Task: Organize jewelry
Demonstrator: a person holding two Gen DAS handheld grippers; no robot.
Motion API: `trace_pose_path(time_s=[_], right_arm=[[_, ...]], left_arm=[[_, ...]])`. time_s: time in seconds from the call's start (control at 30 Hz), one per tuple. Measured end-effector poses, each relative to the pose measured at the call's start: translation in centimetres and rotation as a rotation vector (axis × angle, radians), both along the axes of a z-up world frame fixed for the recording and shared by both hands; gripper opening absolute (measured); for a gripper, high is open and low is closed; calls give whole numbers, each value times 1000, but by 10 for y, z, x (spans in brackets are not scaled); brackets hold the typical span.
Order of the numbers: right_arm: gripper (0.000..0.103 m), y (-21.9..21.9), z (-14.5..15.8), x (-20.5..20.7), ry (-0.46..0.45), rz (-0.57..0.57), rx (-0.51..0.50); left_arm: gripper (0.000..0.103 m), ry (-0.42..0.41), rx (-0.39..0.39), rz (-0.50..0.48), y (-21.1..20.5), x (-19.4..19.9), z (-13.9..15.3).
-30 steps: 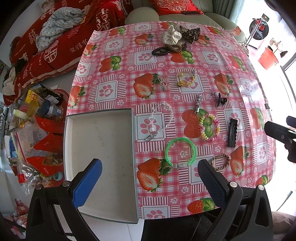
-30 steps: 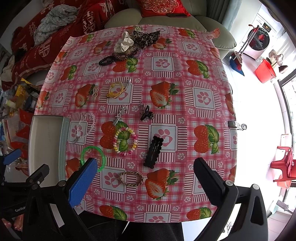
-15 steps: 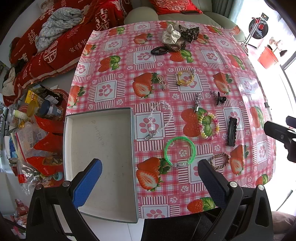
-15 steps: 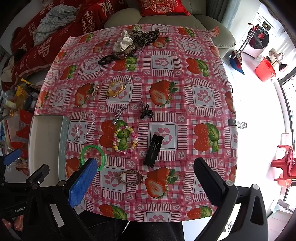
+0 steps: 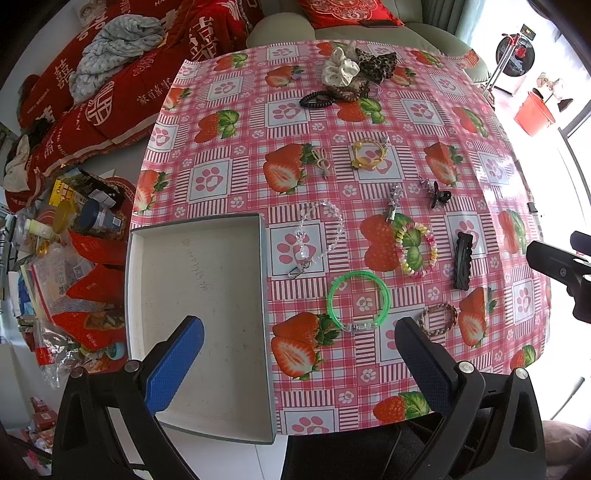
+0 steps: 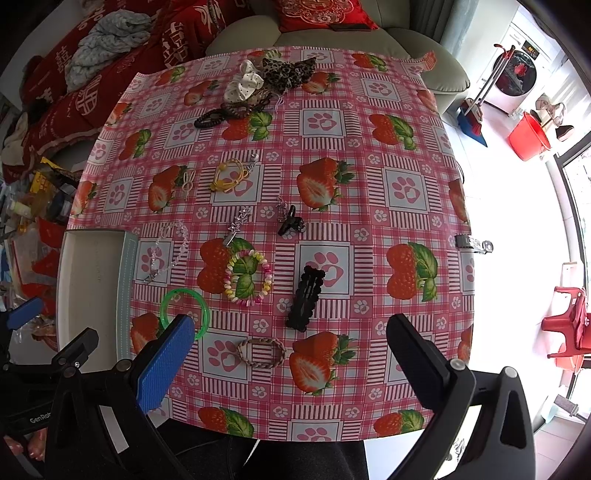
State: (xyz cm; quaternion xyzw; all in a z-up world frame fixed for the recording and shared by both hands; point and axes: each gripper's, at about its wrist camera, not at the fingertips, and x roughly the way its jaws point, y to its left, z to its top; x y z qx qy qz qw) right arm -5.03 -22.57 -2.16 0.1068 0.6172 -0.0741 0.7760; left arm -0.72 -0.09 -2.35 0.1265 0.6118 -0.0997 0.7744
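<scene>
Both grippers are hovering with their jaws spread wide and holding nothing above a surface (image 5: 240,155) covered in a pink strawberry-print cloth. Seen from its own camera, the left gripper (image 5: 299,354) is hanging over the near edge, its left finger above a shallow white tray (image 5: 147,280) lying empty at the surface's left side. The right gripper (image 6: 291,347) is poised farther right, framing a braided beige bracelet (image 6: 261,352) near the front edge. Jewelry and hair pieces are lying scattered on the cloth outside the tray: a green bangle (image 5: 357,301) just beyond the left gripper, a clear crystal bracelet (image 5: 321,236) beside the tray's far right corner, a pastel beaded bracelet (image 5: 415,248) resting on a printed strawberry, and a black scalloped hair clip (image 5: 463,264) to its right. Farther back are sitting a small black claw clip (image 5: 437,198), a silver star hairpin (image 5: 394,201), a yellow hair tie (image 5: 367,153) and a little bunny-shaped clip (image 5: 321,160). Scrunchies (image 5: 341,70) and dark coil hair ties (image 5: 317,99) are piled at the far edge, near a pale sofa (image 5: 280,29).
</scene>
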Motion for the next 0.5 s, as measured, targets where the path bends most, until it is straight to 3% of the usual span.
trace_pose_path(time_s=[0.3,0.5], right_arm=[[103,-5,-3,-1,7,-8,4],[103,-18,-15,-6,40,-43,23]], left_arm=[[103,6,17,6,-1,-2,-6],[103,65,12,-4,-2,-8,-26]])
